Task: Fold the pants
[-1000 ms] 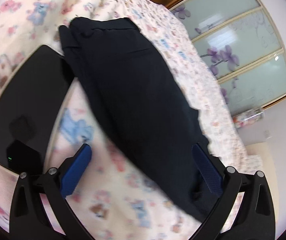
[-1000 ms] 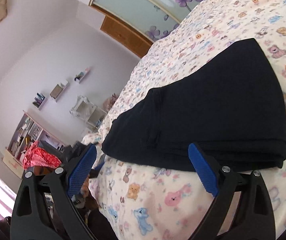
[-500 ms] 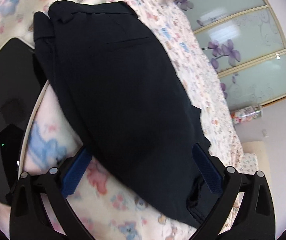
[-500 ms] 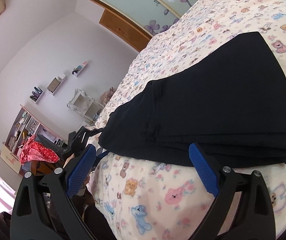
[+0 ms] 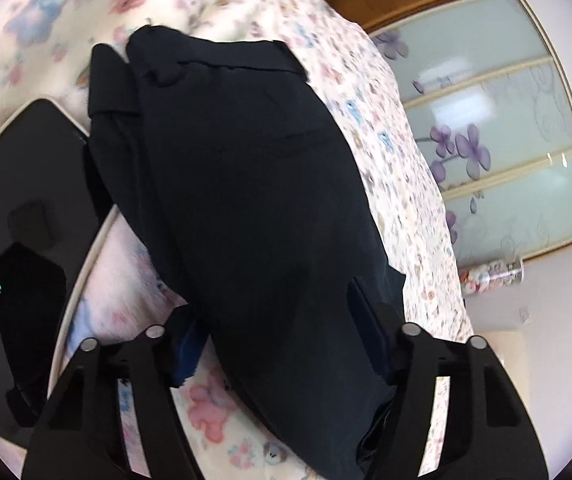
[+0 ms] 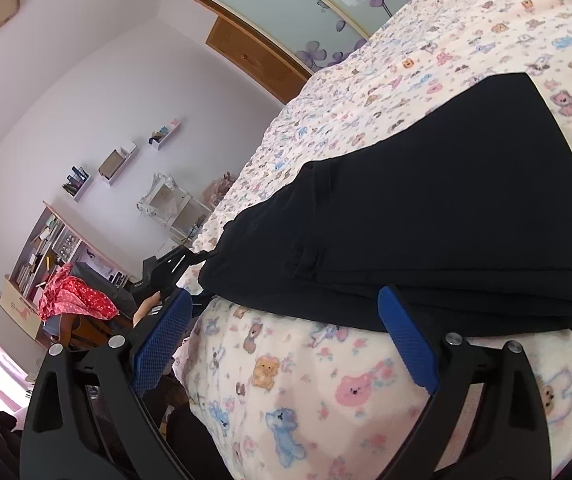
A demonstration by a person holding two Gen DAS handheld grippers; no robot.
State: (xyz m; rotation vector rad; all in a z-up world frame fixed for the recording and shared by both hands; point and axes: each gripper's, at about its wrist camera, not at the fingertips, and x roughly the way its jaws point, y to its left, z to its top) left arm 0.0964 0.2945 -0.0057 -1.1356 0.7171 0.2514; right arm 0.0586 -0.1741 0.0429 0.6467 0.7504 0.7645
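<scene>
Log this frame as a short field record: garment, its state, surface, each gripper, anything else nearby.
garment: dark pants
state: folded into a layered stack, waistband end visible in the left wrist view
surface: bear-print bedspread
left gripper: open, fingers straddling the near end of the pants
right gripper: open, just short of the stack's edge, holding nothing
nearby: black tablet-like slab beside the pants

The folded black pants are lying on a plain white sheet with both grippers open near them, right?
Not quite. The sheet isn't plain white; it's cream with a teddy-bear print, as the right wrist view shows. The rest holds: the folded black pants lie on it, and the left gripper and right gripper are open near them.
</scene>
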